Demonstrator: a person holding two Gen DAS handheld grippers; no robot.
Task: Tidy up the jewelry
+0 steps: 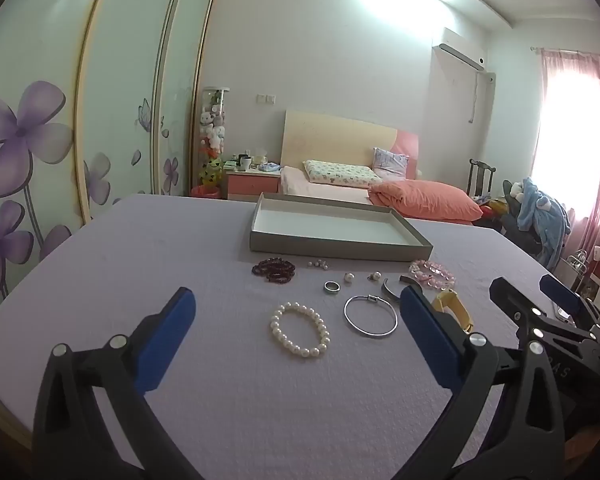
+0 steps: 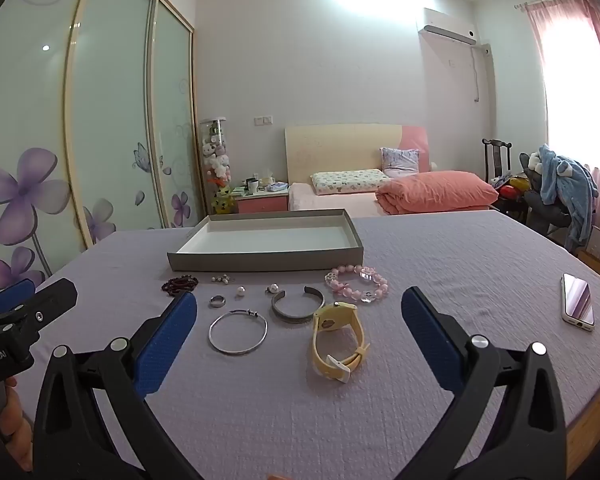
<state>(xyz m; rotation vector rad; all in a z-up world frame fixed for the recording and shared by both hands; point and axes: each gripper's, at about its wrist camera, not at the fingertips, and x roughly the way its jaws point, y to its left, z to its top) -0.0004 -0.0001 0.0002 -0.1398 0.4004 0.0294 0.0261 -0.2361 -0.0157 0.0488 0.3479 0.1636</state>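
**Both claws spread wide over the jewelry, nothing gripped**

The left claw (image 1: 296,312) hangs above the lilac-covered desk (image 1: 180,248) with its blue pads far apart and nothing between them. Seen from its wrist camera, the pearl bracelet (image 1: 299,329) lies at 12 o'clock just ahead of the gap, and the thin silver bangle (image 1: 370,316) is beside it toward 1 o'clock. Further out at 12 o'clock sits the grey tray (image 1: 340,245), white inside. Along the tray's near wall lie the dark red bead bracelet (image 1: 274,269) at 11 o'clock, a small cluster of earrings (image 1: 318,264), a ring (image 1: 332,287) and a pearl stud (image 1: 348,277).

The right claw (image 2: 299,312) is likewise opened wide and holds nothing. In its wrist view the yellow watch (image 2: 338,340) lies at 12 o'clock between the pads' lines, standing on the edge of its strap. The open silver cuff (image 2: 297,304) is just behind it, touching or nearly touching the watch; I cannot tell which. The pink bead bracelet (image 2: 357,284) rests at 1 o'clock, near the tray's front right corner. A phone (image 2: 578,304) lies face up at 3 o'clock, well apart from the jewelry.
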